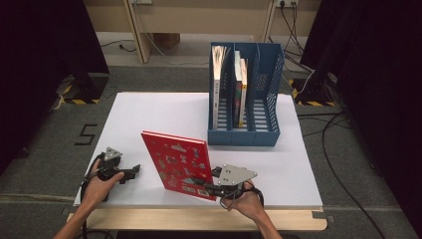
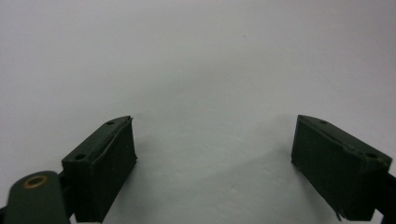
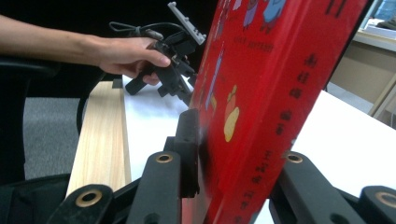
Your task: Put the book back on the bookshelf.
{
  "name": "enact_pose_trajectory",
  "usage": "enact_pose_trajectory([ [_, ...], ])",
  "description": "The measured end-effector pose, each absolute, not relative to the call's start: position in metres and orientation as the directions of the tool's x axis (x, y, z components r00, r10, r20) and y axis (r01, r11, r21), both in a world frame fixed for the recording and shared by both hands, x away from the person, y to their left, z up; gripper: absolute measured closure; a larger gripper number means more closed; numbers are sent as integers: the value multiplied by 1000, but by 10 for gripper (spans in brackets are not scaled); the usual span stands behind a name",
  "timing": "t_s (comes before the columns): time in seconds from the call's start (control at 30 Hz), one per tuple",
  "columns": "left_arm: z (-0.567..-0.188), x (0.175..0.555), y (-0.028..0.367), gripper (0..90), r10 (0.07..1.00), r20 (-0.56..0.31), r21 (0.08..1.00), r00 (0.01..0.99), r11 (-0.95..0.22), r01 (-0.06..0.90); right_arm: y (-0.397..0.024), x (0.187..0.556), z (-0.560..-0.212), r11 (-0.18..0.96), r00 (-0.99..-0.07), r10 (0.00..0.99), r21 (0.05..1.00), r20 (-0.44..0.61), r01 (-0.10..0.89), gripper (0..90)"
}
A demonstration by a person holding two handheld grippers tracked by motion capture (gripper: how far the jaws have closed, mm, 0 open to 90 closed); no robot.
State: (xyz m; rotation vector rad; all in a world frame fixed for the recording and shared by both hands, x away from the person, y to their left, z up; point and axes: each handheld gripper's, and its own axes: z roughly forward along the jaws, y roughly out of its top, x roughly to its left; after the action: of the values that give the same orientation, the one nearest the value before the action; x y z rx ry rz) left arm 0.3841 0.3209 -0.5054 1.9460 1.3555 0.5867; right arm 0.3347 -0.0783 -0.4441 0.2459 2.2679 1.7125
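Observation:
A red picture book (image 1: 176, 164) stands tilted on the white tabletop (image 1: 149, 109), its cover facing the near side. My right gripper (image 1: 205, 188) is shut on the book's lower right corner. In the right gripper view its jaws clamp the red book (image 3: 261, 93) by the spine edge, one on each cover. My left gripper (image 1: 133, 172) rests low on the table just left of the book and apart from it. Its jaws stand open (image 2: 215, 154) with nothing but white surface between them. The left gripper (image 3: 180, 70) and its hand also appear beyond the book in the right gripper view.
A blue file rack (image 1: 244, 134) stands at the back right of the table, with books (image 1: 219, 84) upright in its left slots and its right slot vacant. A wooden table edge (image 1: 199, 219) runs along the near side. Cables lie on the floor at right.

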Motion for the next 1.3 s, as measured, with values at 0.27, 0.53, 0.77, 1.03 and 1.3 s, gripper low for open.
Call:
enact_pose_trajectory([
  [0.27, -505, 384, 321, 126, 935, -19, 748, 355, -222, 625, -78, 337, -446, 286, -939, 316, 957, -137, -44, 694],
  [0.53, -506, 384, 321, 126, 935, -19, 748, 355, -222, 625, -71, 334, -443, 265, -944, 292, 961, -154, -75, 732],
  [0.77, -505, 384, 321, 126, 935, -19, 748, 355, -222, 626, -65, 337, -445, 228, -939, 339, 973, -52, 29, 742],
  [1.03, -506, 384, 321, 126, 935, -19, 748, 355, -222, 625, -61, 335, -448, 165, -926, 379, 984, 5, 73, 760],
  [1.3, -506, 384, 321, 126, 935, -19, 748, 355, -222, 625, -48, 333, -438, 141, -929, 370, 988, 10, 67, 784],
])
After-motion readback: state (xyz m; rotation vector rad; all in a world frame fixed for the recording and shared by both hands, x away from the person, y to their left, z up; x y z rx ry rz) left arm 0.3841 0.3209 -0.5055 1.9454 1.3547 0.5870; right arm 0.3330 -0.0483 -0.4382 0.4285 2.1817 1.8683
